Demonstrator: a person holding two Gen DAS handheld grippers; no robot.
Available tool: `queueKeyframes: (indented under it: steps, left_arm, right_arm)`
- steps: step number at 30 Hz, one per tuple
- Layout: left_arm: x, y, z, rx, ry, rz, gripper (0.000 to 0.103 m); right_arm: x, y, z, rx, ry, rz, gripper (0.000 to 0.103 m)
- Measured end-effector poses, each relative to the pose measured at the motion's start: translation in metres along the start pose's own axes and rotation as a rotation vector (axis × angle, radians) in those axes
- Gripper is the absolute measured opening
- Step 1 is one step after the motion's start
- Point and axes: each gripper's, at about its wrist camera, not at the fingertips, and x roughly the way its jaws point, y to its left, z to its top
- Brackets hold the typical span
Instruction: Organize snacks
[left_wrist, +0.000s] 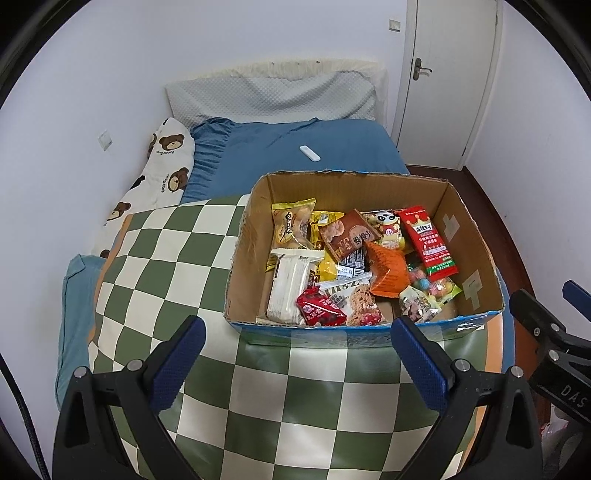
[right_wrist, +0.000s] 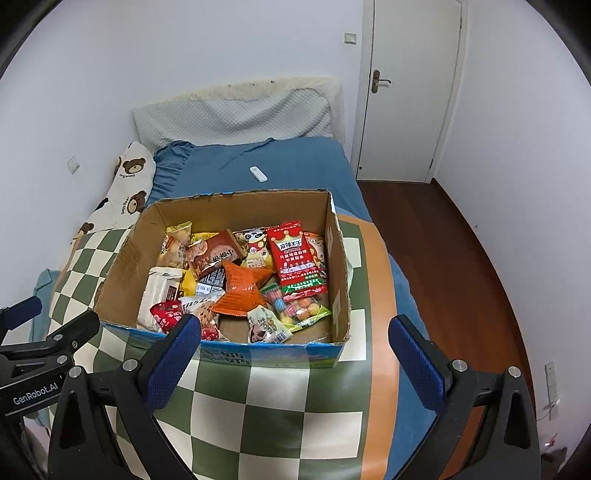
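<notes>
Both the left claw (left_wrist: 297, 354) and right claw (right_wrist: 293, 354) are hanging released, empty, near the cardboard box (left_wrist: 476, 236). Overlapping snack packets (left_wrist: 388, 273) are hiding the box's floor

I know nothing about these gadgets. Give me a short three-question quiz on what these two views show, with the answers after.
1. True or false: both hand-held grippers, left and right, are open and empty.
2. Which packet lies nearest the middle of the open brown cardboard box? A) orange star-shaped packet B) white rectangular packet C) tall red packet
3. What small thing lies on the blue bedsheet beyond the box?

Key: 1 true; 2 A; 3 a white slim remote-like object.
</notes>
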Motion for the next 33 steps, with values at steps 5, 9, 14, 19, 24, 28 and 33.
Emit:
queueKeyframes:
  steps: [5,9,14,19,24,28,33]
  left_arm:
    - [-0.005,0.0,0.0,-0.004,-0.01,-0.006,0.103]
    - [-0.006,0.0,0.001,-0.005,-0.012,-0.007,0.103]
    - [-0.008,0.0,0.001,-0.007,-0.009,-0.009,0.103]
    - [-0.011,-0.001,0.001,-0.008,-0.013,-0.012,0.103]
    - [-0.016,-0.002,0.002,-0.007,-0.021,-0.015,0.103]
    - [-0.016,-0.002,0.002,-0.006,-0.02,-0.015,0.103]
    - [-0.016,-0.002,0.001,-0.007,-0.023,-0.016,0.103]
  right_arm:
    - [-0.004,0.002,0.0,-0.008,-0.008,-0.001,0.103]
    - [-0.006,0.002,0.0,-0.011,-0.011,0.0,0.103]
    - [-0.011,0.003,0.001,-0.013,-0.016,0.0,0.103]
    - [-0.013,0.002,0.002,-0.009,-0.019,0.0,0.103]
    - [-0.015,0.001,0.002,-0.009,-0.02,0.001,0.103]
    - [-0.017,0.0,0.002,-0.01,-0.022,0.004,0.103]
    - [-0.019,0.0,0.002,-0.012,-0.024,0.005,0.103]
